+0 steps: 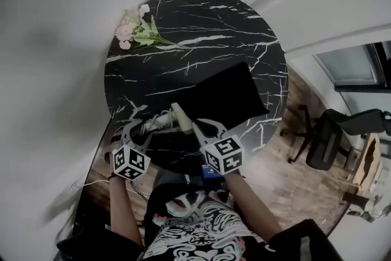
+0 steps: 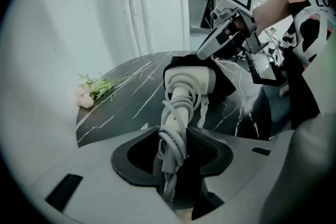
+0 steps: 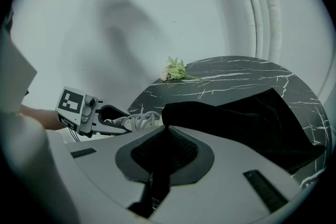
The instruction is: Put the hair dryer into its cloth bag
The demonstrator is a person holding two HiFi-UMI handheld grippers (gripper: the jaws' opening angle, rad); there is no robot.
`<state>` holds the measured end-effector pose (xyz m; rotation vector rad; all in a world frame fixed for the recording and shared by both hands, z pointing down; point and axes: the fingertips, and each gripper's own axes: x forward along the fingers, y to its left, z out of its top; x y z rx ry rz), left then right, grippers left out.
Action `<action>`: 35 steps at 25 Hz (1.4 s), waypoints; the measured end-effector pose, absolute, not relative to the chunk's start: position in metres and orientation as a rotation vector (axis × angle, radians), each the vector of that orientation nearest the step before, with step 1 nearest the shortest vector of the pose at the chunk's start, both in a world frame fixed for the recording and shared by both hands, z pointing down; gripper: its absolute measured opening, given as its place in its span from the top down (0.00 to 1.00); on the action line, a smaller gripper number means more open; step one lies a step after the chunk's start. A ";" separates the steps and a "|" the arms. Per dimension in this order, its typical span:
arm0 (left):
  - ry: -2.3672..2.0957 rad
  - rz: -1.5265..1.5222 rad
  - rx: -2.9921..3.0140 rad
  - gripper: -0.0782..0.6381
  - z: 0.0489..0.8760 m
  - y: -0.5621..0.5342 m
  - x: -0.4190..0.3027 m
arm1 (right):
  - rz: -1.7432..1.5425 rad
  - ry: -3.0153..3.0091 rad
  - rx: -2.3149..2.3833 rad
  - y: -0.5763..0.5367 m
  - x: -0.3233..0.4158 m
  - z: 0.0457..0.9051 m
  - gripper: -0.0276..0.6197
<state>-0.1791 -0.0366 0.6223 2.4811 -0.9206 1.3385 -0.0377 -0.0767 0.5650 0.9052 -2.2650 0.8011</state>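
Weight in the hair dryer point(image 2: 189, 81) probably sits up in its white, hard-shelled head, so it is likely to tip and wants a firm hold low on the handle. The shell looks stiff and smooth. Its grey cord point(image 2: 169, 136) is wound round that handle, which gives softer, less slippery purchase but might slide or unwind under a loose grip. The left gripper point(image 2: 173, 152) is closed on that wrapped handle, and the head points away from it to the mouth of the cloth bag point(image 3: 252, 118); whether the head is inside yet I cannot tell. The bag is black, limp and thin, and would likely sag shut unless its edge is held up. The right gripper point(image 3: 165, 155) is pinched tight on a fold of that edge. The bag lies on the round black marble bench point(image 1: 183, 27), toward its near side. Pink flowers point(image 1: 137, 30) lie well apart at the far rim.
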 end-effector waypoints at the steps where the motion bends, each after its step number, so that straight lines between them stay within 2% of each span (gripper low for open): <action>1: -0.923 1.329 2.488 0.65 0.621 -0.037 -0.178 | 0.799 -2.266 0.905 -0.077 -0.038 0.565 0.91; 35: -0.807 1.118 2.600 0.65 0.620 -0.091 -0.047 | 0.842 -2.294 0.913 -0.092 -0.021 0.555 0.91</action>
